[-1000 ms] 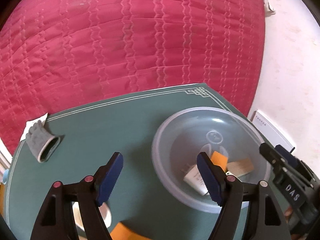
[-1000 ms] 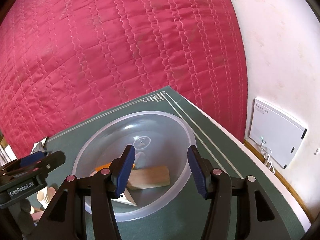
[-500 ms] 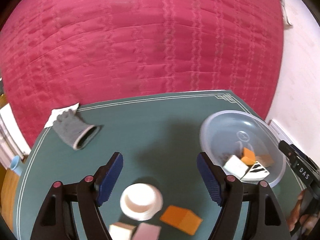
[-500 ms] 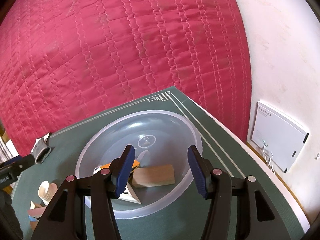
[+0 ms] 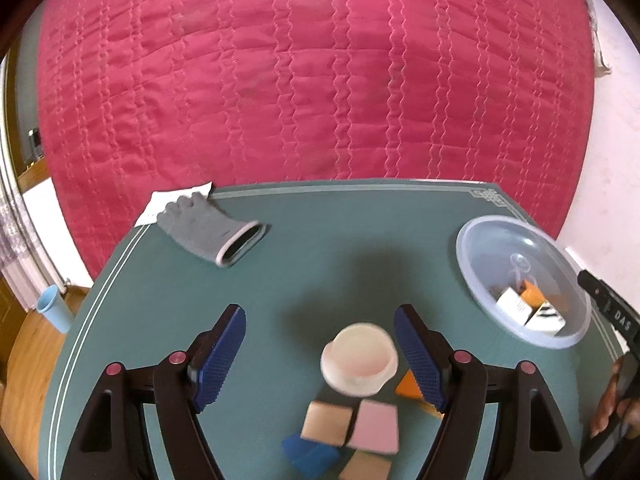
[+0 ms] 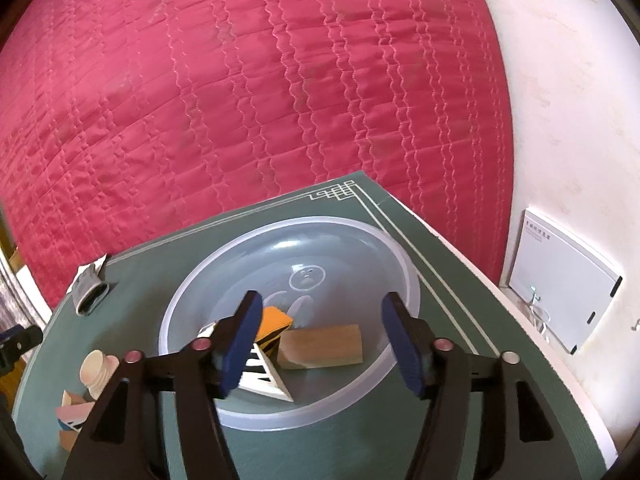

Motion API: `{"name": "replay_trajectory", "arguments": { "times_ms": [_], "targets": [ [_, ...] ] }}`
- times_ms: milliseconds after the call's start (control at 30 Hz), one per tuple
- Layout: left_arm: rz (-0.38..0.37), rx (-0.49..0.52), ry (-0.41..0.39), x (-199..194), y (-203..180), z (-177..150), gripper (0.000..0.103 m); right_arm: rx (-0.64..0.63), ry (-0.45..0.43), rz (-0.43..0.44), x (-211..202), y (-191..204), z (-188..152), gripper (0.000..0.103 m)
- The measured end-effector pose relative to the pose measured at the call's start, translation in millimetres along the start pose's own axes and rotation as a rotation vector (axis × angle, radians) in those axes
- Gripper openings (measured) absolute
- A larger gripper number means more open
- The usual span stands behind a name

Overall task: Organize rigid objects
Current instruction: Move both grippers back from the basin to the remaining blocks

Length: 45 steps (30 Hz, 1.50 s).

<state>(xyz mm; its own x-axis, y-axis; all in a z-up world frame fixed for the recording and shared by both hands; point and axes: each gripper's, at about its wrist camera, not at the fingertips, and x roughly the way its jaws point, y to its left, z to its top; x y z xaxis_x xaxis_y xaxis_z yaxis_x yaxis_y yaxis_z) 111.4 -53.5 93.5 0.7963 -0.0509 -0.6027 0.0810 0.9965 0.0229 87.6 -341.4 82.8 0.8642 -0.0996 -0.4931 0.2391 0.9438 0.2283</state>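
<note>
Wooden block [image 6: 320, 346] lies flat in bowl [image 6: 400, 256], long axis sideways. Right gripper [image 6: 320, 340] opening, empty; left gripper [image 5: 320, 350] apart, empty.

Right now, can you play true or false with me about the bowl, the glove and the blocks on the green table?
1. The clear bowl has blocks inside it. True: a wooden block, an orange block and a striped piece lie in it.
2. The grey glove is inside the bowl. False: it lies on the green table, near the far left corner.
3. The left gripper is squeezing the white cup. False: its jaws are open and hold nothing; the cup stands loose on the table.
4. A pink block lies beside a tan block. True.
5. The right gripper holds the wooden block. False: its jaws are opening, empty, above the bowl.
</note>
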Motion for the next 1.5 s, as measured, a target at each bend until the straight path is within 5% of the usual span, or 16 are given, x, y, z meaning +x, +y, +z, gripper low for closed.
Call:
{"name": "replay_trajectory", "arguments": {
  "times_ms": [733,1500],
  "targets": [
    [0.053,-0.037,0.119,-5.4,42.7,-67.5,0.081,-0.100,0.005,0.052,-6.4,20.2,-5.5,0.069],
    [0.042,0.073,0.179,11.9,12.3,-80.2,0.081,-0.223,0.022,0.136,-14.4,49.2,-16.9,0.069]
  ]
}}
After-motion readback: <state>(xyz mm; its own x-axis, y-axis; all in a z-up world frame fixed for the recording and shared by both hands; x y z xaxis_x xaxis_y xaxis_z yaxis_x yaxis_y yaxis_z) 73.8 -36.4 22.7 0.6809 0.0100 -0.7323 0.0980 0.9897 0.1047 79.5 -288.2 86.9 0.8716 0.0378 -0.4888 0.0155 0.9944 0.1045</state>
